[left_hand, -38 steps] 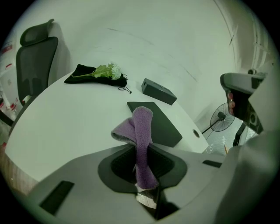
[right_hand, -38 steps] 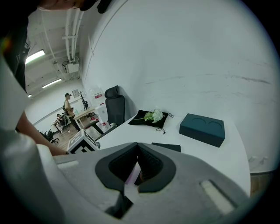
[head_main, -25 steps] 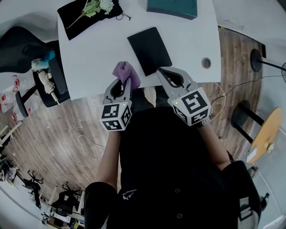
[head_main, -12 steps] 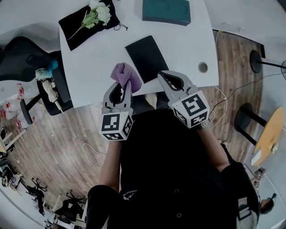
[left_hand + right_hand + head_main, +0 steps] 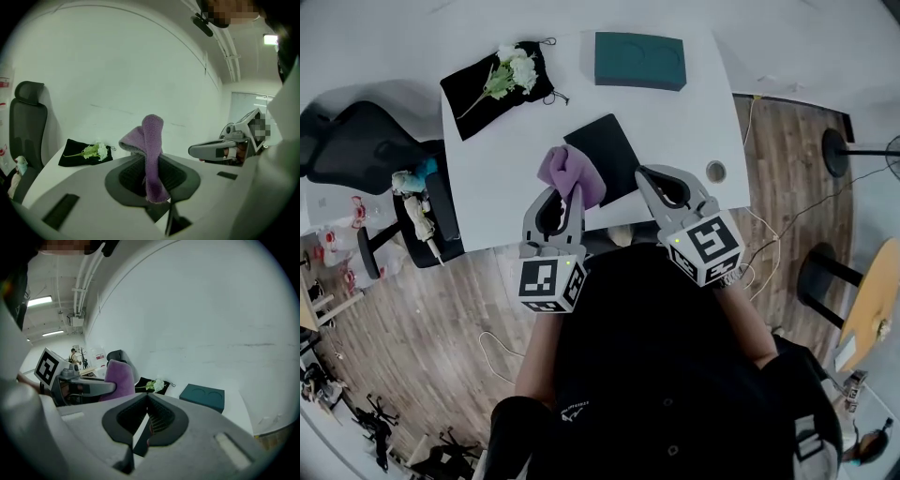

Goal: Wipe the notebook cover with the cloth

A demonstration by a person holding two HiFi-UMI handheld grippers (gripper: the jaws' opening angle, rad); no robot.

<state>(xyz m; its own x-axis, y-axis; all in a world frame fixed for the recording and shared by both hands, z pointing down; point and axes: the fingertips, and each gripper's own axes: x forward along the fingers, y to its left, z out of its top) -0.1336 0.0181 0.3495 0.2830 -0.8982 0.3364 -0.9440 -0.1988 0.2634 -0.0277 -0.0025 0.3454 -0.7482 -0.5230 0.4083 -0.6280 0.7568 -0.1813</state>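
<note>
The black notebook (image 5: pixel 609 150) lies flat on the white table (image 5: pixel 506 178), near its front edge. My left gripper (image 5: pixel 567 194) is shut on a purple cloth (image 5: pixel 570 174), which bunches up above the jaws and overlaps the notebook's left edge. In the left gripper view the cloth (image 5: pixel 152 136) stands upright out of my left gripper (image 5: pixel 151 161). My right gripper (image 5: pixel 645 174) is shut at the notebook's near right corner. In the right gripper view my right gripper (image 5: pixel 147 398) holds nothing that I can see, and the cloth (image 5: pixel 120 379) shows to its left.
A teal box (image 5: pixel 639 60) sits at the table's far edge. A black pouch with white flowers (image 5: pixel 500 77) lies at the far left. A cable hole (image 5: pixel 715 172) is right of the notebook. A black office chair (image 5: pixel 370 150) stands left of the table.
The left gripper with the cloth has come closer to the notebook, now overlapping its left edge. The right gripper stays at the notebook's near corner. The head view has shifted.
</note>
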